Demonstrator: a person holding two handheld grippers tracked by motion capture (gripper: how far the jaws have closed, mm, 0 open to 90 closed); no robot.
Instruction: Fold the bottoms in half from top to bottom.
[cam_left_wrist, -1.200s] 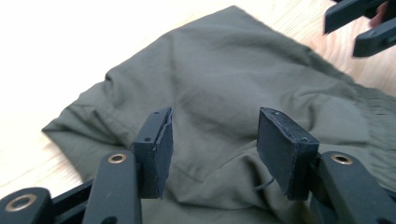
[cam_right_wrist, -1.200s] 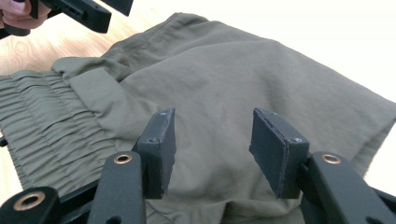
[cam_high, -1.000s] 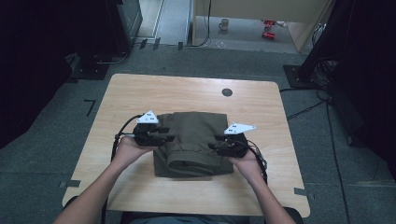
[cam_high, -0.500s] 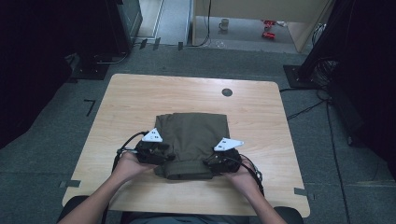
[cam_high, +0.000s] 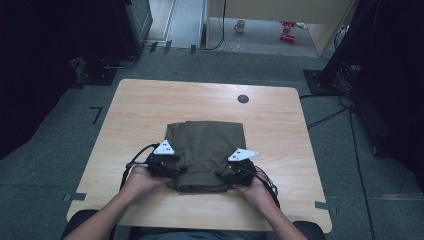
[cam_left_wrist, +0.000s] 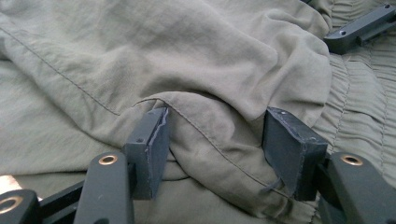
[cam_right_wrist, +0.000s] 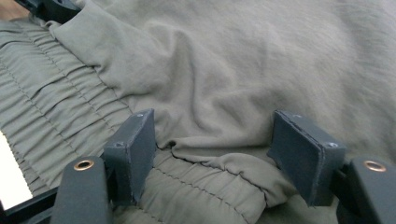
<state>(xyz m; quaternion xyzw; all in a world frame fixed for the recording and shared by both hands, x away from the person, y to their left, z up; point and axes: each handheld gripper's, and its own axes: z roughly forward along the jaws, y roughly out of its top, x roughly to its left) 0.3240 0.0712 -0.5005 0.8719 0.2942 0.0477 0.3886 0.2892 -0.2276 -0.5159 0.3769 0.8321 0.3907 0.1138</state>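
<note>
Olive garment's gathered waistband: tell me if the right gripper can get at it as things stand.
Probably yes. The right gripper has just been opening and now stands open over the folded olive garment, whose gathered waistband lies uncovered right beside its jaws.

A folded garment (cam_high: 206, 150) lies on the surface (cam_high: 150, 105), at its middle toward the near edge. The left gripper (cam_high: 170, 165) sits at the garment's near left corner, the right gripper (cam_high: 235, 172) at its near right. A hole (cam_high: 243, 99) lies behind the garment, toward the far edge.
</note>
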